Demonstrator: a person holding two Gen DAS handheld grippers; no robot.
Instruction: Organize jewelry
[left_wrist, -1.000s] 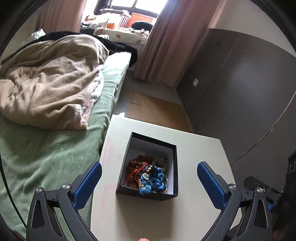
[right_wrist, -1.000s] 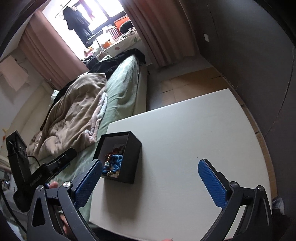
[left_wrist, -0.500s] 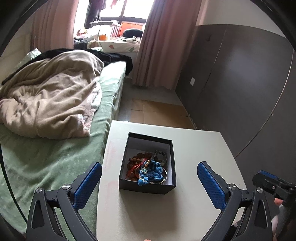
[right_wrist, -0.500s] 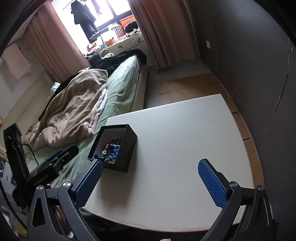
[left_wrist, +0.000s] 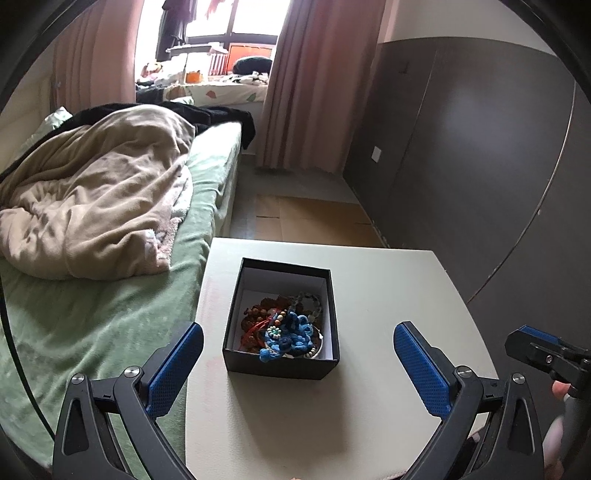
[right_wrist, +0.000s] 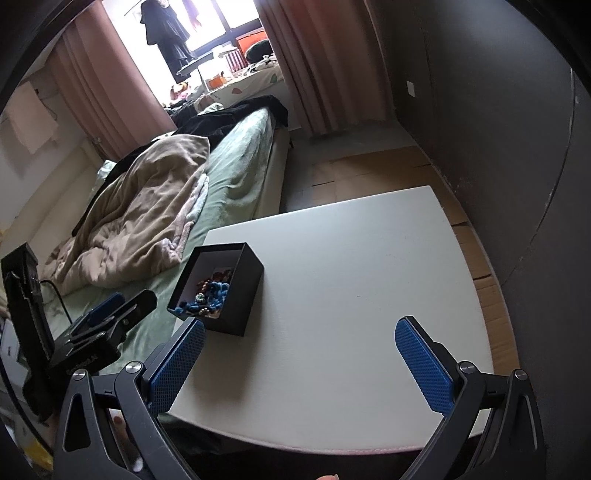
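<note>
An open black box (left_wrist: 280, 363) stands on the white table (left_wrist: 388, 295), near its left edge. It holds a tangle of jewelry (left_wrist: 284, 328): blue beads, red cord and brown beads. The box also shows in the right wrist view (right_wrist: 240, 295), left of centre. My left gripper (left_wrist: 295, 365) is open and empty, above the table just in front of the box. My right gripper (right_wrist: 301, 358) is open and empty, over the table's near part to the right of the box. The right gripper's tip shows in the left wrist view (left_wrist: 535, 345). The left gripper shows in the right wrist view (right_wrist: 114, 314).
A bed with a green sheet (left_wrist: 92, 314) and a beige blanket (left_wrist: 96, 206) lies against the table's left side. A dark wall (left_wrist: 480, 166) runs along the right. Cardboard sheets (left_wrist: 310, 221) cover the floor beyond the table. Pink curtains (left_wrist: 306, 92) hang at the back.
Both grippers have pulled back and tilted up, so the box looks smaller and farther off. The right gripper's tip has come into the left wrist view. Both stay open.
</note>
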